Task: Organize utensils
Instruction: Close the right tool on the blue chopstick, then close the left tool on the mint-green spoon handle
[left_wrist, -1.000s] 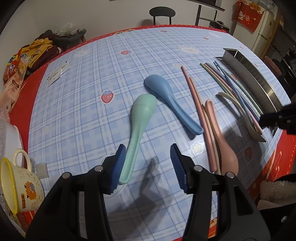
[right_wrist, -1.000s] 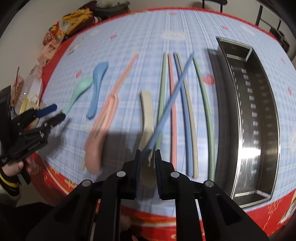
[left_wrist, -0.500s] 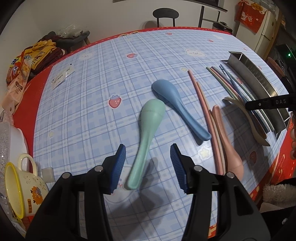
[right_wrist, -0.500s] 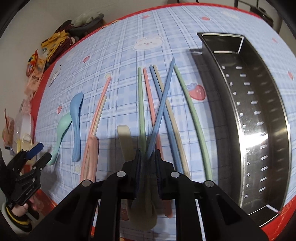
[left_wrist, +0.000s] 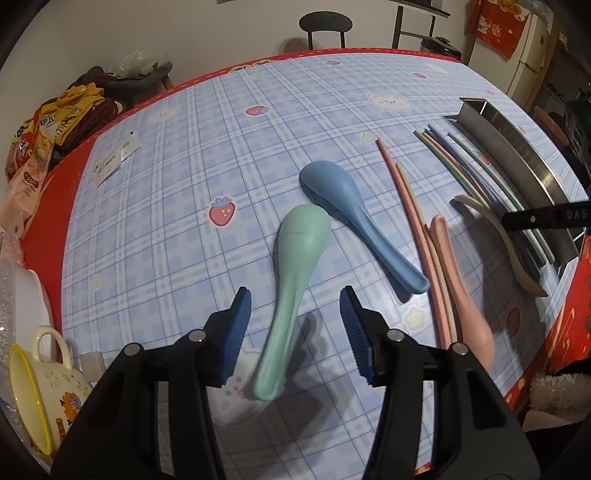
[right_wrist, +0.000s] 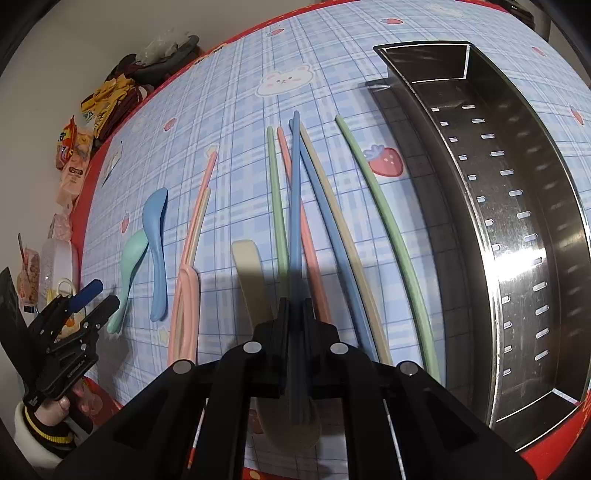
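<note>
My left gripper (left_wrist: 294, 295) hangs open over the table, its blue pads either side of the mint green spoon's (left_wrist: 301, 243) handle without touching it. Beside it lie a blue spoon (left_wrist: 343, 199), a pink spoon (left_wrist: 461, 291) and a beige spoon (left_wrist: 506, 240). My right gripper (right_wrist: 294, 306) is closing its jaws on a blue chopstick (right_wrist: 294, 203), which runs between the pads and points away over the other chopsticks (right_wrist: 373, 206). The steel tray (right_wrist: 517, 184) lies to the right, with nothing in it. The left gripper (right_wrist: 103, 295) shows at far left, in a hand.
A yellow mug (left_wrist: 33, 373) and a white container (left_wrist: 22, 295) stand by my left gripper at the table's left edge. Snack bags (left_wrist: 29, 162) and clothes lie beyond the far left corner. A chair (left_wrist: 325, 22) stands behind the table. The red table edge (right_wrist: 554, 435) runs close below the tray.
The right gripper rolled and sank, so the blue chopstick swung from a slant to nearly in line with the others, and its jaws narrowed. The green spoon's handle now sits centred between the left fingers.
</note>
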